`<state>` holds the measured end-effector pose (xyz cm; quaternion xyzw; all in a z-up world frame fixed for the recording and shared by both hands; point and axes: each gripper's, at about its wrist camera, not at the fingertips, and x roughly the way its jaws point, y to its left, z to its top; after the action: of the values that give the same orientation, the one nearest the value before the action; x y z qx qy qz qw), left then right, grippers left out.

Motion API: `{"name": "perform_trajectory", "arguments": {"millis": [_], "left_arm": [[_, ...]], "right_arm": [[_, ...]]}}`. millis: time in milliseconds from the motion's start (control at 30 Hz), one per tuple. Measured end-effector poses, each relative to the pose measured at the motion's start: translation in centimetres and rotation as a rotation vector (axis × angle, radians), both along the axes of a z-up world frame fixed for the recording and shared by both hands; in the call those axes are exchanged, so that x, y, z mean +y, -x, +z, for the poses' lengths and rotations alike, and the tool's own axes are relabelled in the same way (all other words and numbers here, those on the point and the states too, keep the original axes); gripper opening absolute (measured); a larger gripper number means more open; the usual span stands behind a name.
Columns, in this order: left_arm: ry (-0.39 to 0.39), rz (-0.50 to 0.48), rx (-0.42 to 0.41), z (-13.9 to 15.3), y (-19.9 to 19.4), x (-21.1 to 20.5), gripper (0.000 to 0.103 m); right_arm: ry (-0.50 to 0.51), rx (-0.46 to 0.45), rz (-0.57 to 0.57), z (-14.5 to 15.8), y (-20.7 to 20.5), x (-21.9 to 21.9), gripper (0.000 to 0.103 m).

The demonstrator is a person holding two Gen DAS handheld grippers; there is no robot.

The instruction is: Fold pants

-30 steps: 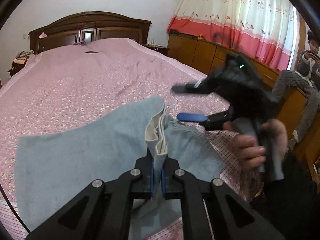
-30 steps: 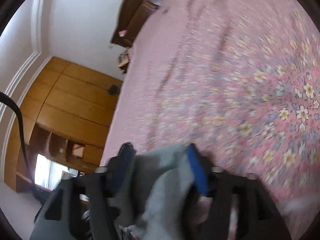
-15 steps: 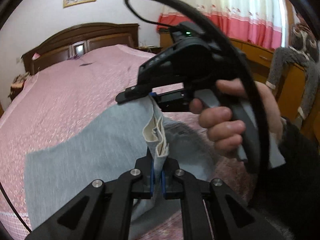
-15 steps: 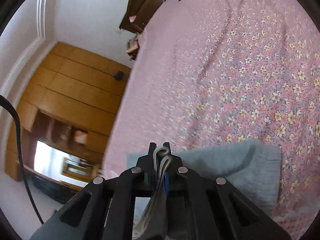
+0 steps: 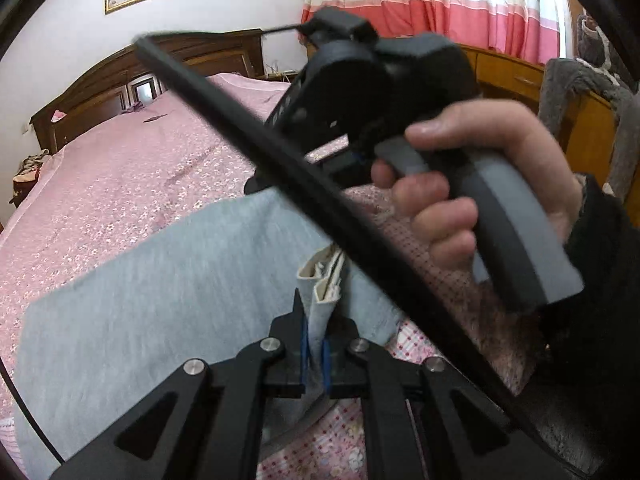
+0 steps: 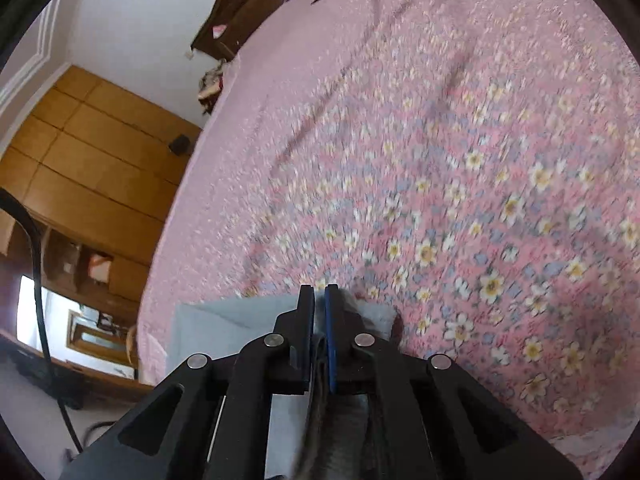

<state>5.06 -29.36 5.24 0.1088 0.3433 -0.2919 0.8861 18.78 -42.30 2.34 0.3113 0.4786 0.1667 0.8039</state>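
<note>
Grey pants (image 5: 168, 304) lie spread on a pink flowered bedspread (image 5: 120, 184). At the bottom of the left wrist view my left gripper (image 5: 316, 344) is shut on a bunched edge of the pants, whose pale lining stands up between the pads. A hand (image 5: 460, 200) holds the right gripper's handle close in front of this camera, and its fingertips are hidden there. In the right wrist view my right gripper (image 6: 319, 308) closes its jaws the last bit on a grey fold of the pants (image 6: 224, 328), which hangs down between the pads.
A black cable (image 5: 300, 176) runs slantwise across the left wrist view. A dark wooden headboard (image 5: 120, 92) stands at the far end of the bed. Red and white curtains (image 5: 440, 8) and a wooden cabinet (image 5: 512, 76) are on the right. A wooden wardrobe (image 6: 100, 160) stands beside the bed.
My right gripper went from open around the cloth to shut on it. It came in close to the left camera. My left gripper kept its grip as it moved.
</note>
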Motion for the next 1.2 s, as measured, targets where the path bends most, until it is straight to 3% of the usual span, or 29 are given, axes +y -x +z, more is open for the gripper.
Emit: {"name": "perform_trajectory", "arguments": {"millis": [200, 267, 333, 400, 467, 600, 667, 733, 833, 867, 933, 967, 1000, 1033, 1100, 1133, 1167, 1200], "left_arm": [[0.034, -0.098, 0.017, 0.0, 0.2, 0.4, 0.007], [0.069, -0.176, 0.022, 0.7, 1.1, 2.0, 0.016], [0.118, -0.215, 0.043, 1.1, 2.2, 4.8, 0.031], [0.101, -0.154, 0.077, 0.6, 3.8, 8.8, 0.038], [0.114, -0.085, 0.116, -0.5, 5.5, 13.6, 0.04], [0.19, 0.126, 0.146, -0.7, 7.2, 23.2, 0.04], [0.31, 0.194, 0.125, 0.7, 6.6, 26.7, 0.04], [0.438, 0.244, 0.083, 2.1, 5.6, 29.8, 0.041], [0.509, 0.273, 0.09, 2.4, 2.5, 31.9, 0.041], [0.513, 0.251, 0.123, 1.6, 1.0, 31.9, 0.041], [0.478, 0.21, 0.197, -0.9, -1.3, 31.4, 0.041], [0.433, 0.201, 0.229, -2.3, -1.8, 31.0, 0.041], [0.396, 0.193, 0.252, -3.7, -2.1, 30.8, 0.041], [0.406, 0.173, 0.257, -5.1, -1.6, 31.1, 0.041], [0.51, 0.184, 0.268, -5.3, -0.4, 32.6, 0.043], [0.564, 0.175, 0.328, -5.2, -0.2, 33.2, 0.051], [0.665, 0.127, 0.417, -4.9, 0.2, 33.7, 0.056], [0.716, 0.088, 0.455, -4.6, 0.8, 34.0, 0.065]], "right_arm": [[0.083, -0.024, 0.025, 1.4, 0.7, 0.1, 0.003], [0.123, -0.034, 0.033, 1.4, 1.2, 0.6, 0.003], [0.135, -0.069, 0.047, 1.5, 1.4, 0.7, 0.003], [0.219, -0.111, 0.021, 1.5, 1.7, -0.1, 0.005], [0.288, -0.09, -0.059, 0.8, 1.6, -1.4, 0.025], [0.311, -0.151, -0.104, 2.4, 4.0, -1.2, 0.047], [0.333, -0.221, -0.112, 4.2, 6.4, 0.8, 0.048], [0.279, -0.317, -0.156, 6.0, 10.0, 3.6, 0.048], [0.218, -0.412, -0.18, 6.5, 14.5, 7.8, 0.048], [0.226, -0.396, -0.176, 6.0, 15.5, 9.2, 0.048], [0.315, -0.26, -0.139, 3.5, 15.9, 11.7, 0.043], [0.387, -0.18, -0.127, 2.1, 15.4, 12.0, 0.019], [0.42, -0.138, -0.135, 1.0, 15.0, 11.4, 0.006], [0.389, -0.113, -0.172, 0.4, 14.8, 9.9, 0.0], [0.181, -0.089, -0.257, 0.3, 15.6, 6.3, 0.0], [0.184, -0.111, -0.296, 1.1, 16.7, 5.8, 0.003], [0.231, -0.144, -0.311, 2.0, 17.5, 6.1, 0.021], [0.318, -0.193, -0.312, 3.3, 18.8, 7.0, 0.034]]}}
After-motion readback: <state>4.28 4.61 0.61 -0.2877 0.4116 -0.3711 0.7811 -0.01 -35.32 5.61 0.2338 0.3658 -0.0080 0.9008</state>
